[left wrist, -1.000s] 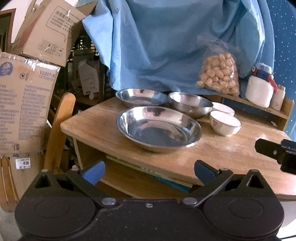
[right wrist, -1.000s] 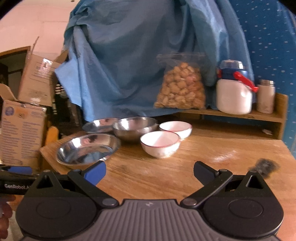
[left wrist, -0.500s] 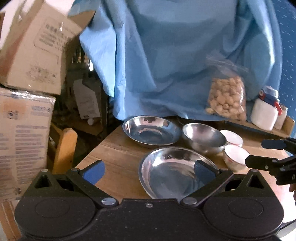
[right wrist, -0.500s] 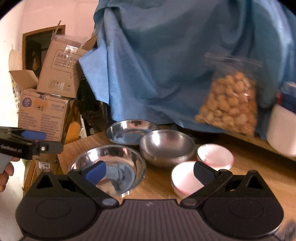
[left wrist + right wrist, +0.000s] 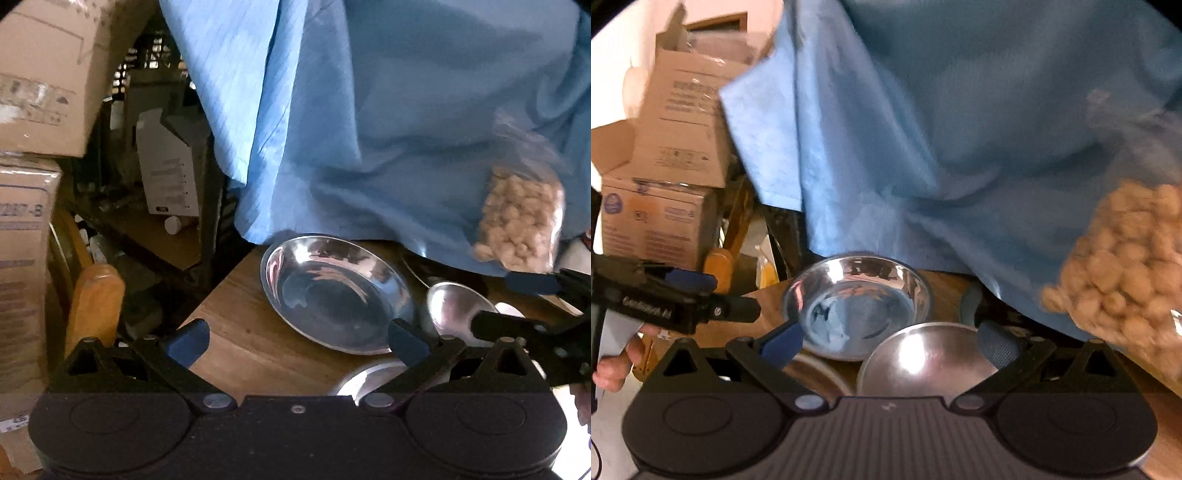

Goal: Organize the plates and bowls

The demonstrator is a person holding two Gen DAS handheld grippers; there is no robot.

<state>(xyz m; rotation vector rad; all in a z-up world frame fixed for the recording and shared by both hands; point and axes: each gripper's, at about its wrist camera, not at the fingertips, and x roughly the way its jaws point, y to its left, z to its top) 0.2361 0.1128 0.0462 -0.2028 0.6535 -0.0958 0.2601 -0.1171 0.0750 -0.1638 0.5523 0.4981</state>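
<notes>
A far steel plate [image 5: 332,291] lies on the wooden table [image 5: 240,343] near its back left corner; it also shows in the right wrist view [image 5: 857,299]. A steel bowl [image 5: 458,306] stands to its right and shows in the right wrist view [image 5: 923,362]. The rim of a nearer steel plate [image 5: 365,380] peeks out below it, also in the right wrist view [image 5: 820,373]. My left gripper [image 5: 295,343] is open and empty above the table's left part. My right gripper [image 5: 890,339] is open and empty, right over the bowl. A white bowl [image 5: 509,308] is mostly hidden.
A blue cloth [image 5: 369,129] hangs behind the table. A bag of pale nuts [image 5: 521,225] hangs at the back right. Cardboard boxes [image 5: 33,110] and a wooden chair back [image 5: 96,299] stand left of the table. The table's left edge drops off beside the far plate.
Both grippers have moved forward and closer over the dishes. The near plate has slid under the left gripper's view, and the bowl now sits between the right gripper's fingers.
</notes>
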